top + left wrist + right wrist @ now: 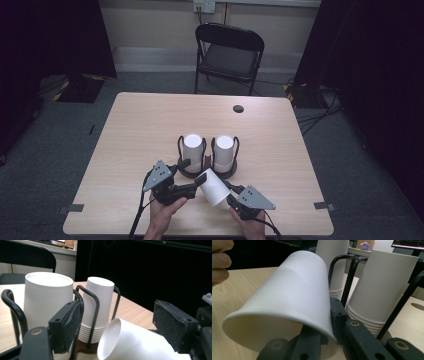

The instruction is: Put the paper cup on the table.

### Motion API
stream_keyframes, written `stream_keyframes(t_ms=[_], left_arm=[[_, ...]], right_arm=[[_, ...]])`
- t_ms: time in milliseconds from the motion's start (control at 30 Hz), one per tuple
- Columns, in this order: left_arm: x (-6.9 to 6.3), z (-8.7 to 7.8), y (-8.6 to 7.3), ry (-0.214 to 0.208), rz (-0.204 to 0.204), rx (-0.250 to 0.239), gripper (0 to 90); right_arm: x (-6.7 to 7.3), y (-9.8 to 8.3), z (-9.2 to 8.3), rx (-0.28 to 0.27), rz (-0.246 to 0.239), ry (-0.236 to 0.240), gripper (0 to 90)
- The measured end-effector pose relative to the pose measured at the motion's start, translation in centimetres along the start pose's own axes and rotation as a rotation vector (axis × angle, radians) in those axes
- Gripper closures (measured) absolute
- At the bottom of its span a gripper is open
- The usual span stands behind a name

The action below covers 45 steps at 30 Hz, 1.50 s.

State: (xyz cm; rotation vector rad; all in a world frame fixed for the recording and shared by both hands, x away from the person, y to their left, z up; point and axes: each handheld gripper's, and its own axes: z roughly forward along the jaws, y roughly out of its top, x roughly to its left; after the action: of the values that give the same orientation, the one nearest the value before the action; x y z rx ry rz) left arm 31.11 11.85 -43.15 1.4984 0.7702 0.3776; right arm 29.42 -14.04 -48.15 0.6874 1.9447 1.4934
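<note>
Holding a tilted cup by its rim in my right gripper; left gripper open, seemingly clear of it, beside the cup stacks.

Soft, even light from overhead brightens the counter at the centre of the high view while its left and right sides sink into near-black – shadows are faint, the picture is slightly soft, and in both gripper views the nearest tongs blur – no glare.
</note>
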Motion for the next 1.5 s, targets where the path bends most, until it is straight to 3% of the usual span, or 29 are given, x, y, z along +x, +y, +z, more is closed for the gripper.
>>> stream_keyframes(t_ms=[167,300,467,600,1100,1300,1500], left_arm=[[0.2,-0.2,-0.3,0.001,0.039,-0.002,20.7],[0.3,-0.3,-0.6,0.024,0.074,0.004,20.3],[0.6,-0.6,-0.9,0.005,0.078,0.001,18.3],[0.7,-0.7,-1.0,-0.004,0.088,0.018,17.8],[0.9,-0.9,-1.3,-0.007,0.188,0.095,15.7],[1.0,-0.9,-1.5,0.003,0.203,0.118,15.6],[0.9,-1.0,-1.7,-0.016,0.241,0.152,15.8]], right_arm=[[-0.4,0.1,-0.1,0.029,0.017,0.0,86.6],[-0.7,0.3,-0.2,0.06,0.028,0.001,86.7],[-1.0,0.4,-0.3,0.087,0.045,0.01,86.7],[-1.3,0.5,-0.3,0.115,0.05,0.028,86.6],[-2.6,1.5,-0.1,0.221,0.084,0.104,86.7],[-2.9,1.8,0.1,0.273,0.082,0.134,87.0],[-3.2,1.9,0.5,0.326,0.089,0.164,87.0]])
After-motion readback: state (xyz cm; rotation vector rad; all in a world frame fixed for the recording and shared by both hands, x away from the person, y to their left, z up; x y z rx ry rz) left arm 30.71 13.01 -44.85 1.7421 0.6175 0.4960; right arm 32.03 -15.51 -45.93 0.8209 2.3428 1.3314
